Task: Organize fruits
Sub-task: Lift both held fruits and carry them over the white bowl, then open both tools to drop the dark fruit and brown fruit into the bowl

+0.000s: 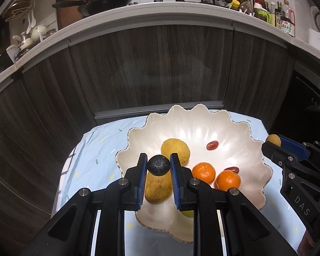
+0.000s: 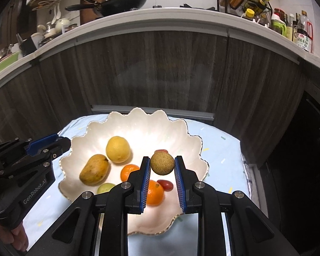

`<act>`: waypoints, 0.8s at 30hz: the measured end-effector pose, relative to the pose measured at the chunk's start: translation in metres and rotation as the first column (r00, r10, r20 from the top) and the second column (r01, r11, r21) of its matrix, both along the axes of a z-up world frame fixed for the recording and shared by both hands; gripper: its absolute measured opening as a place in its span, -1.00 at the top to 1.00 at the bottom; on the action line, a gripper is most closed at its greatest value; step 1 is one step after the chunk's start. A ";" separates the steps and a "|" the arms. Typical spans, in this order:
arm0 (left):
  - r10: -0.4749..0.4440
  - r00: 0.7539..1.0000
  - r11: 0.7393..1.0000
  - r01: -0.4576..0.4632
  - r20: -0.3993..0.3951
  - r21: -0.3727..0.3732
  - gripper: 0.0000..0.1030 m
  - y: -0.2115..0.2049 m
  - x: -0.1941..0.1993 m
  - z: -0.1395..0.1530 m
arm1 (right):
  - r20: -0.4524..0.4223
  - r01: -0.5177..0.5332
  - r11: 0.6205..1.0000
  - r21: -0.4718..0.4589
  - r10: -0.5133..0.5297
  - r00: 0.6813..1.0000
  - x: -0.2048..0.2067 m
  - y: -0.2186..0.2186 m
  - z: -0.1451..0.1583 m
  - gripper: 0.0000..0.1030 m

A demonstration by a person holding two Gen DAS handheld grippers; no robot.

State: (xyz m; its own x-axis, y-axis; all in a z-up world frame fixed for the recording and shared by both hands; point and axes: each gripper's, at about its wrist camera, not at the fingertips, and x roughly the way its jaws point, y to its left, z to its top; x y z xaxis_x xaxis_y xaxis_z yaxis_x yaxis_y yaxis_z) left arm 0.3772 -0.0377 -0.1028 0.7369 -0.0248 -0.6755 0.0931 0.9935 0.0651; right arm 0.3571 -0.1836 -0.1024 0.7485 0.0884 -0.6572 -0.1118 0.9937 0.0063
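**Two fruits held over a bowl that is already part filled**

Taking the white scalloped bowl (image 2: 138, 128) as the landmark, and going left to right across it: the left gripper (image 1: 159, 167) hangs over the bowl's left rim with its blue-padded jaws pinched on a small dark fruit (image 1: 159, 165), nearly black, round and a little flattened, with a dull, finely pitted skin and a star-shaped mark on its end. Below it, inside the bowl at the left, lies a mango (image 2: 93, 169), oblong, yellow-brown and speckled. Just behind that sits a lemon (image 2: 118, 149), smooth-looking and pale yellow. A small green fruit (image 2: 105, 188) lies near the front rim. Toward the middle are two oranges (image 2: 129, 171), glossy and dimpled, the second (image 2: 154, 193) nearer the front, touching a smooth, oval red fruit (image 2: 165, 184); another red one (image 2: 161, 151) shows behind.

Over the bowl's right half, the right gripper (image 2: 162, 164) pinches a round tan fruit (image 2: 162, 163) with a rough, sandy, speckled skin.

The bowl is glossy, pearly, with a wavy petal edge trimmed in a thin gold line; it stands on a pale blue cloth (image 2: 219, 155) with small coloured dashes.

Judging by this, most of the gathering seems done. What remains is to lower and release the two held fruits; no loose fruit shows on the cloth around the bowl.
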 end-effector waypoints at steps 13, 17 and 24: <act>-0.036 0.996 0.999 0.035 -0.083 -0.019 0.56 -0.010 0.036 -0.035 | -0.104 0.054 0.998 -0.017 -0.056 0.993 0.035 -0.012 -0.033 0.53; -0.047 0.993 0.999 0.044 -0.106 -0.032 0.37 -0.011 0.038 -0.041 | -0.123 0.063 0.998 -0.013 -0.064 0.990 0.039 -0.014 -0.039 0.53; -0.024 0.994 1.000 0.022 -0.107 -0.018 0.11 -0.008 0.036 -0.042 | -0.119 0.074 0.997 -0.031 -0.077 0.990 0.037 -0.013 -0.041 0.28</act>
State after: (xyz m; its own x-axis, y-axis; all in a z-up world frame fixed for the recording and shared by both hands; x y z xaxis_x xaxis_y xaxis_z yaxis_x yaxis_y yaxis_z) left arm 0.4131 -0.0458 -0.1444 0.6596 -0.0525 -0.7498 0.1211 0.9919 0.0371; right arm 0.3940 -0.1964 -0.1432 0.6680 0.0161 -0.7440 -0.0366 0.9993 -0.0113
